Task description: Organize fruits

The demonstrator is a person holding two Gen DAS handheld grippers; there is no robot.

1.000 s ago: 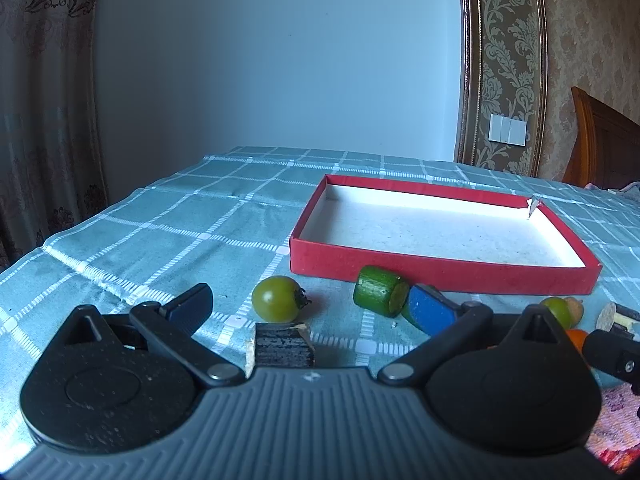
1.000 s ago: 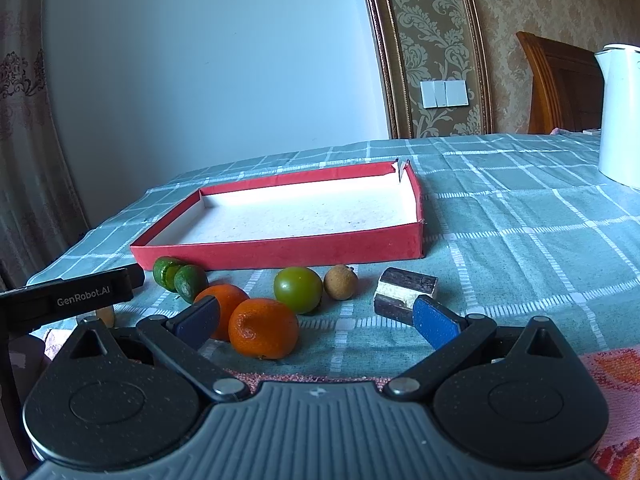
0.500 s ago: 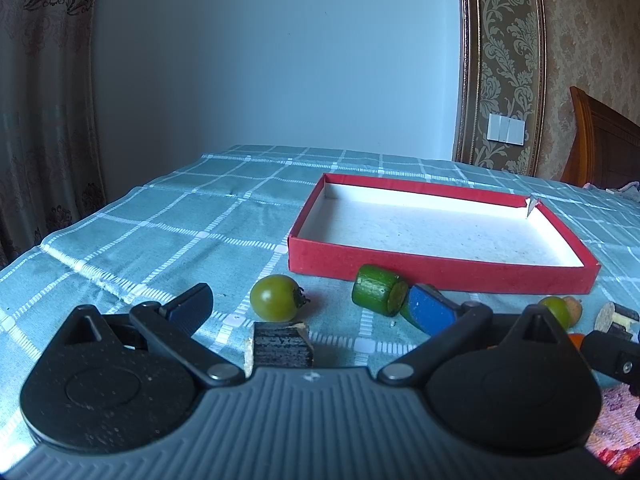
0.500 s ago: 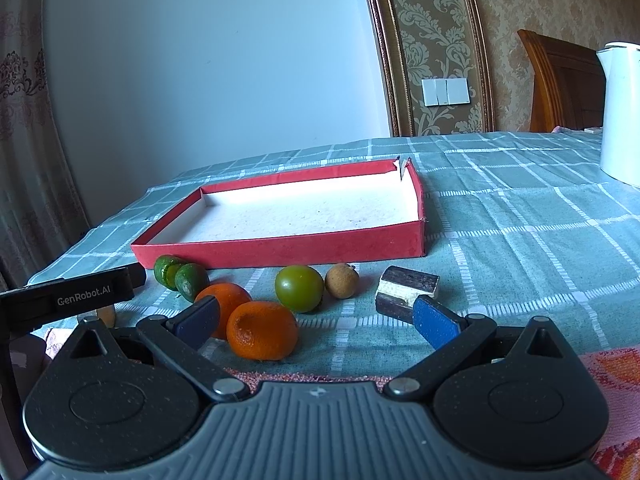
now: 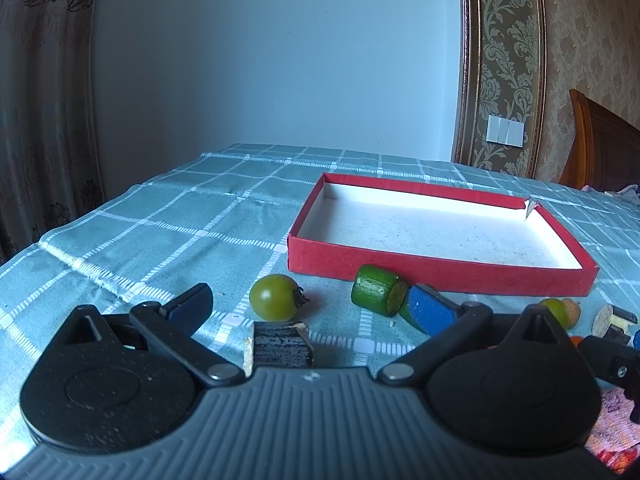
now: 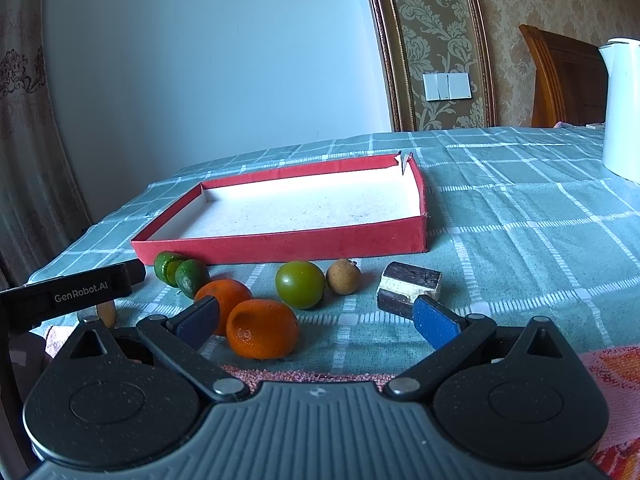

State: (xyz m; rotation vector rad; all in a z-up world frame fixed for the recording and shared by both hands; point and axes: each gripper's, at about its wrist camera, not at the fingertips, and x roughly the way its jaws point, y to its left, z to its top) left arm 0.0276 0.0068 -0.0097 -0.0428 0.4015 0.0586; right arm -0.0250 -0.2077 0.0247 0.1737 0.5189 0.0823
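Both pairs of your blue-padded fingers stand spread wide with nothing between them: the left gripper (image 5: pixel 310 308) and the right gripper (image 6: pixel 316 318) hover low over the table, each released and empty.

Your fruit all lies loose on the teal checked tablecloth (image 5: pixel 168 232), in front of the near wall of the shallow red cardboard tray with the white floor (image 6: pixel 280 246), which holds nothing yet. Closest to your right fingers are two orange mandarins (image 6: pixel 262 328), one just behind the other; beyond them sit a round green tomato-like fruit (image 6: pixel 300 284) and a small tan longan (image 6: pixel 343 276), nearly touching. Two small green citrus fruits (image 6: pixel 182 274) rest by the tray's left corner. In the left view, a round green tomato with a dark stem (image 5: pixel 276 297) sits between your left fingers' line, with a dark, pale-cored stalk piece (image 5: pixel 280 344), perhaps sugar cane, right under the gripper.

These fruits look light, round and smooth, so they will likely roll or squirt out of a pinch. Take each across its widest middle and close gently; the mandarin's skin is soft and will give, and the tomato may bruise or split. The cut stalk pieces (image 6: pixel 408 286) seem stiff; hold them across the flat sides.
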